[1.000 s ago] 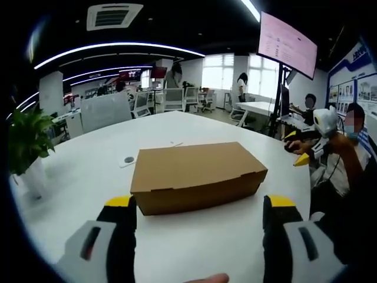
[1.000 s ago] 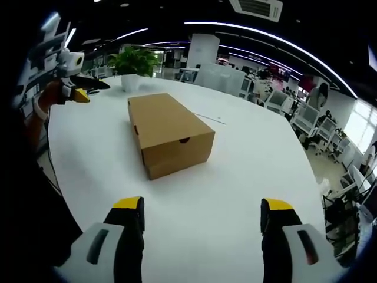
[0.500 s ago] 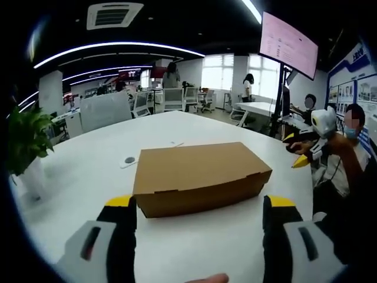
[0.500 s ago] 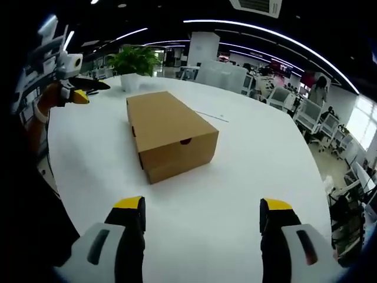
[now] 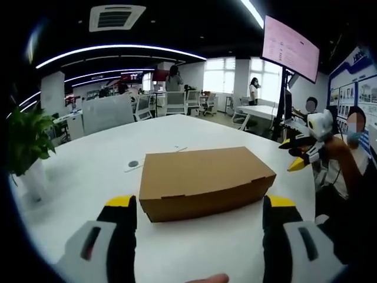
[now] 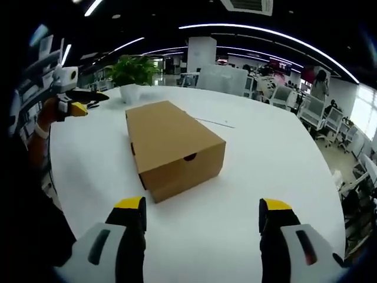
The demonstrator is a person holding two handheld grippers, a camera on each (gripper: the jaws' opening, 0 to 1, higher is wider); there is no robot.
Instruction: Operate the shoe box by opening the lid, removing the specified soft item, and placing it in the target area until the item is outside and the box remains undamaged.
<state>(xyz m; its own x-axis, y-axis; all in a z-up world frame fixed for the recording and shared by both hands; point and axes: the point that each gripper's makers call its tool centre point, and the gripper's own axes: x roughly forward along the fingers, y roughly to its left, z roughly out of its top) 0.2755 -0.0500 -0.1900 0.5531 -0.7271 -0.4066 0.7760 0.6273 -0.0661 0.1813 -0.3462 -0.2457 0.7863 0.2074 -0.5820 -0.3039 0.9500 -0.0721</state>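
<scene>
Left gripper [image 5: 197, 221]: seen in the left gripper view; jaws set wide apart, nothing held between them; yellow tips just short of the box's near long side.

Right gripper [image 6: 202, 218]: seen in the right gripper view; jaws likewise spread wide, nothing held; bare table lies between the tips and the box's short end.

Box [image 5: 206, 181]: brown cardboard, lid shut, flat on the white table [image 5: 88, 177]; in the left gripper view its long axis runs across the picture, so the long side is presented to the left gripper; in the right gripper view the box [image 6: 174, 147] is seen end-on, long axis running away from the jaws, the short end with a dark finger notch turned toward them.

Relation judged decisive: the box lies ahead of both grippers, square to each; the left gripper is judged the nearer, being just beside the long side, while the right stands off from the notched end; the lid's seam is seen along the long side, and a lift from there or from the notch is judged the likely first step; the soft item is hidden inside.

Beyond the box: a small round disc [image 5: 134, 164] on the table; a potted plant [image 6: 134, 69] near the far edge; office desks and chairs further off.
</scene>
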